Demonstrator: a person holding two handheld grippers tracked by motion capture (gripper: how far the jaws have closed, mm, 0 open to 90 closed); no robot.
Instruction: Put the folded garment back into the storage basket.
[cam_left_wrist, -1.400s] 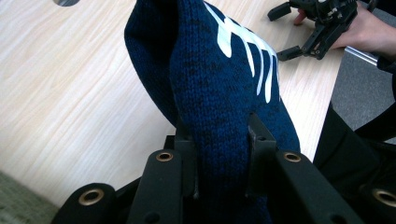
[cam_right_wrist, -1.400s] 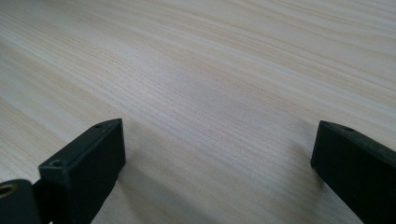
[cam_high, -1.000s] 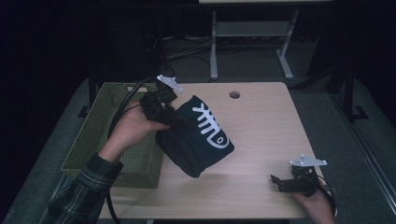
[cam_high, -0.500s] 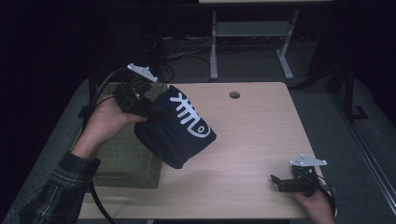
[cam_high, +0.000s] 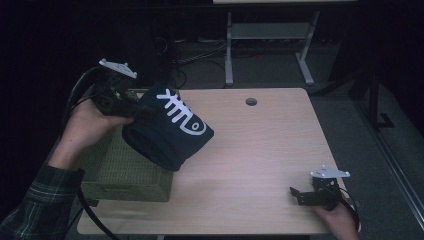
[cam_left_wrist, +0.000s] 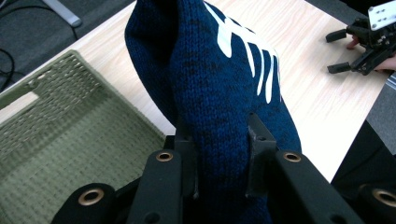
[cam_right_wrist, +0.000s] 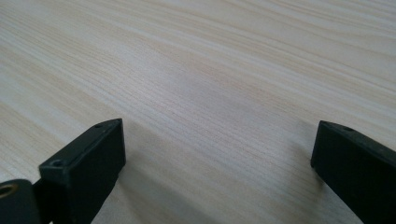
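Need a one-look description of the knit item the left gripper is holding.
Start at the wooden table, then its left edge, where a green woven basket stands. Above the basket's near corner, the left gripper pinches a dark blue knit piece, the sole fabric item, with a white fishbone-like pattern.

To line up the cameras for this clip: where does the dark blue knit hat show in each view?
High view: the dark blue knit hat hangs left of centre, over the green basket.
Left gripper view: centre, clamped in the left tool.
Right gripper view: bare table, with the hat outside this frame.
Shared landmark: the light wood table.
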